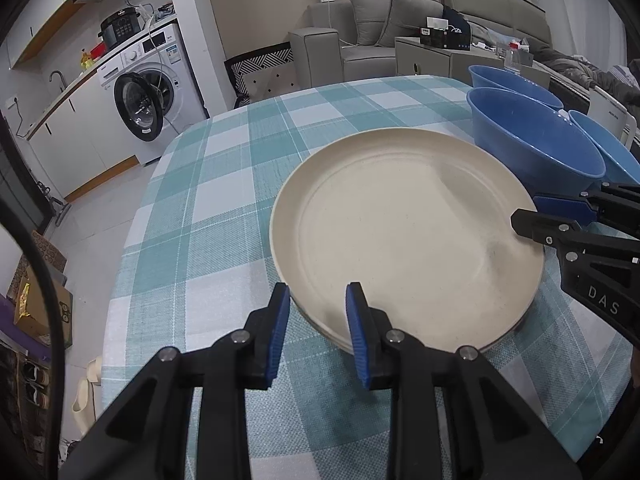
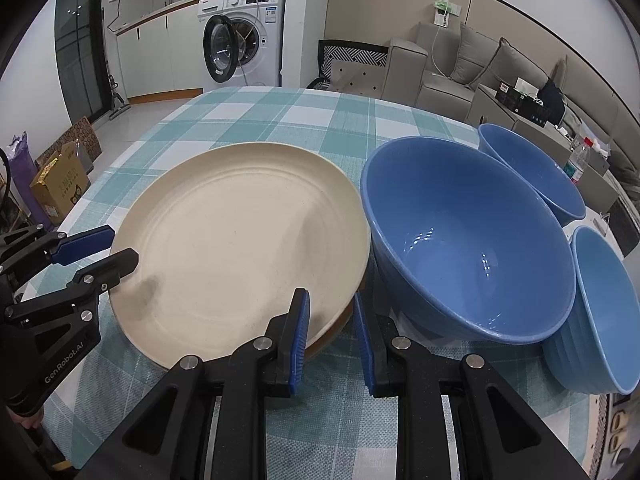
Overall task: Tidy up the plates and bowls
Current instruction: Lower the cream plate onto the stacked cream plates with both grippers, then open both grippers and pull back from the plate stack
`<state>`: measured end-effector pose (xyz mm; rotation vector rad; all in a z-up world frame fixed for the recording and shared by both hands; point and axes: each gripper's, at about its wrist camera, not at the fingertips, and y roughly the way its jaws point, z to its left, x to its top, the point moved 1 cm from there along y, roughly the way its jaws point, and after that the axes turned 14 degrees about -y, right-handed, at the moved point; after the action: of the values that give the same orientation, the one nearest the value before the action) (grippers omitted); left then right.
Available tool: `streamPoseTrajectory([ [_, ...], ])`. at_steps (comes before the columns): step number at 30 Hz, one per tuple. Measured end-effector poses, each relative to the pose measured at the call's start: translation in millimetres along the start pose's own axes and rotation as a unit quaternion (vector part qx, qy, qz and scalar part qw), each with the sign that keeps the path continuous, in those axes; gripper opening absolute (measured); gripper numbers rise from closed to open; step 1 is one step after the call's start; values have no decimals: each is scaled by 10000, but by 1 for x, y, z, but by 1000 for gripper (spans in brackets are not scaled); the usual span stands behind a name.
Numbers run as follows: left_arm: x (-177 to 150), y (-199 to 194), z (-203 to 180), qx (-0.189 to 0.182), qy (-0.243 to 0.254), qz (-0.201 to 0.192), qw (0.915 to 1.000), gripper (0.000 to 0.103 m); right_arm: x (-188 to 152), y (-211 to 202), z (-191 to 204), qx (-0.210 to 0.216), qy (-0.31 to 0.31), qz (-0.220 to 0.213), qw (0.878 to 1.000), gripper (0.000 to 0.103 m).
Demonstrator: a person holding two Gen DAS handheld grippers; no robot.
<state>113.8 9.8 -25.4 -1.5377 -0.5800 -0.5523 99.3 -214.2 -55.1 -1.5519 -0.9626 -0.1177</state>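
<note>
Fingers of my left gripper (image 1: pixel 318 334) parted, straddling near rim of cream plate (image 1: pixel 404 236) at frame bottom, not clamped. My right gripper (image 2: pixel 331 340) likewise released, one finger over plate's right edge, other beside big blue bowl (image 2: pixel 468 236). Two more blue bowls (image 2: pixel 528 168) at right. Everything on checked tablecloth (image 2: pixel 256 120); washing machine (image 2: pixel 244 36) upper left.

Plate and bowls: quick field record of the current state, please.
plate: cream plate, top of a stack, on checked cloth
bowls: three blue, upright; biggest next to the plate
left gripper: open, fingers straddling the plate's near rim
right gripper: open, fingers straddling the plate's rim beside the big bowl
held: nothing
</note>
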Motion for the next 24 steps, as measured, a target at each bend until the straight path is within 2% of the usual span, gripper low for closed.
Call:
streamPoseTrajectory([
  [5,0,2,0,-124,-27,81,9999,34,-2,1,-3,127,70,-12,9999,26],
  [10,0,0,-1,-292,-91,166,9994,48,0,-3,-2,181,29,-98,9998,29],
  [14,2,-5,2,-394,-227,166,9988,53,1,-8,-1,267,28,-179,9995,37],
  [19,4,-8,5,-561,-358,200,9976,57,3,-17,-3,457,77,-365,9983,56],
  [20,4,-8,5,-598,-373,227,9973,58,4,-20,-2,475,72,-433,9979,65],
  [21,5,-8,6,-627,-392,241,9970,62,4,-24,-2,471,82,-507,9976,74],
  [24,6,-14,7,-690,-479,142,9964,88,7,-35,-1,643,113,-699,9954,83],
])
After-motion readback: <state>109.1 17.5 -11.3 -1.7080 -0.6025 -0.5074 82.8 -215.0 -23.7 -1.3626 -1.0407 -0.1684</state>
